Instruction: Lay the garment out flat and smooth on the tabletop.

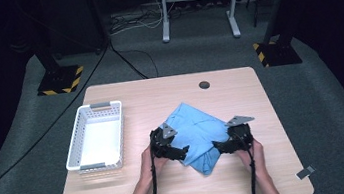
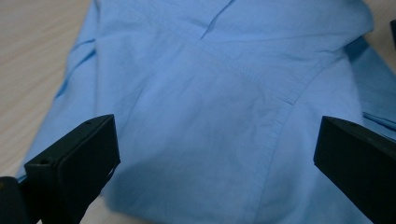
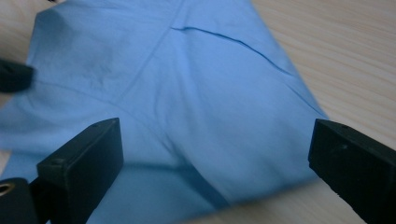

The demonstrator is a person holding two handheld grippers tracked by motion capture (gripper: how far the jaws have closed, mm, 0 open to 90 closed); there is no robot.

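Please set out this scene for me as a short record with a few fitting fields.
surface: wooden table
item in hand: folded blue shirt, lying flat near the table's middle
left gripper: open, jaws either side of the shirt's near left edge
right gripper: open, at the shirt's near right edge
container: white basket, left of the shirt, apart from it
basket contents: nothing inside

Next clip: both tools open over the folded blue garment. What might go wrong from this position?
1. The left tool and right tool both stand open over the folded blue garment; closing here might pinch just the top layer, so the fold could fall open on lifting.
2. The garment lies skewed on the table; uneven pulls might drag it further askew.
3. If it goes into the white basket, loose edges may catch the rim.
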